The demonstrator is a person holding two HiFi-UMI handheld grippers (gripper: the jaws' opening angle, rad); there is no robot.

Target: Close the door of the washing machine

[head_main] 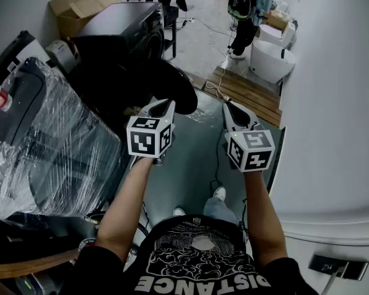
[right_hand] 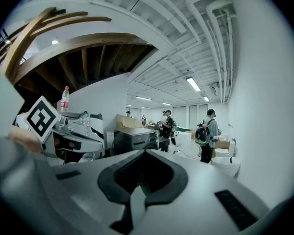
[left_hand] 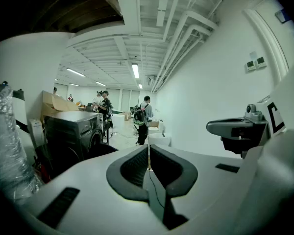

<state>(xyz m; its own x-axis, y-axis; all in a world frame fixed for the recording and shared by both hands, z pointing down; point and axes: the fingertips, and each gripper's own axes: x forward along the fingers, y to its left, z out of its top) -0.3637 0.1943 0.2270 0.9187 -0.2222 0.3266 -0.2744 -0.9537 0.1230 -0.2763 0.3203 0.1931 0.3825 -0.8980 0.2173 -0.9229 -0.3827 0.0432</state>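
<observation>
A dark front-loading washing machine (head_main: 120,26) stands ahead on the left, and its round door (head_main: 172,88) hangs open toward me. In the left gripper view the washing machine (left_hand: 71,131) stands left of the jaws; in the right gripper view the washing machine (right_hand: 134,140) lies beyond the tips. My left gripper (head_main: 164,107) hovers just in front of the door's near edge, jaws together and empty. To its right, my right gripper (head_main: 232,111) is over the floor, also shut on nothing. Neither gripper touches the door.
A plastic-wrapped appliance (head_main: 49,146) fills the left side. Cardboard boxes (head_main: 74,8) sit behind the machine. A white tub (head_main: 270,60), a wooden pallet (head_main: 246,91) and a person with a backpack (head_main: 243,14) are ahead on the right, beside a white wall (head_main: 338,103).
</observation>
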